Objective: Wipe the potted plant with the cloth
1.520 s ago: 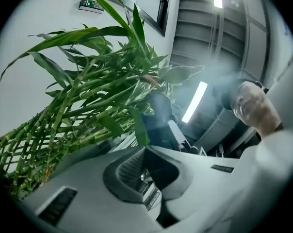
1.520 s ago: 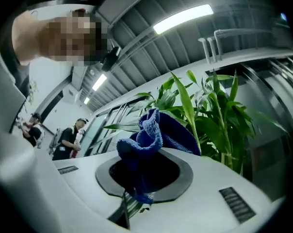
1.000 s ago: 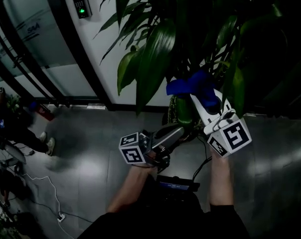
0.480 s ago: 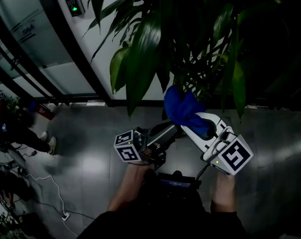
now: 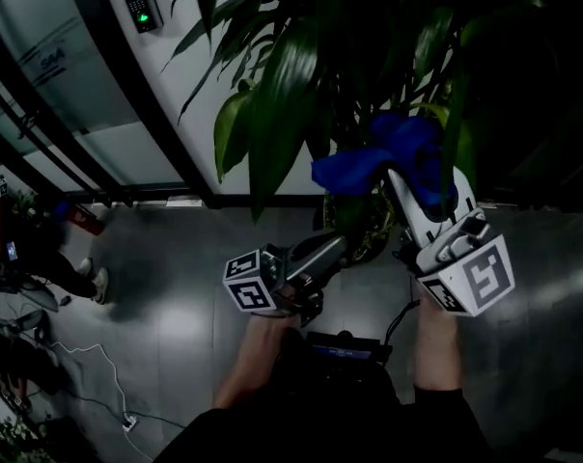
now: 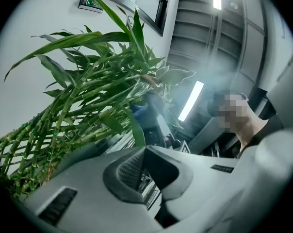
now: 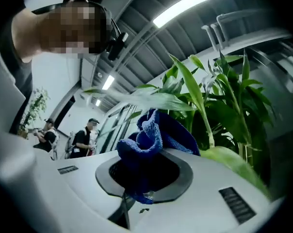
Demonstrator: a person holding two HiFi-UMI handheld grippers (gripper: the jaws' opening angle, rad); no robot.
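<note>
Right tool has risen, clamping cloth among plant leaves.

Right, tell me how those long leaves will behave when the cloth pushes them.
The leaves look long, thin and drooping, so they will probably bend away from the blue cloth. On such slim stalks they likely spring back; a hard push might crease one.

Grey glossy tiled floor, dim reflections. White cable snakes across it at 8 o'clock. A person's light shoe is planted at 9 o'clock. Potted plant rises at 1 o'clock, where its base is too dark to make out.
</note>
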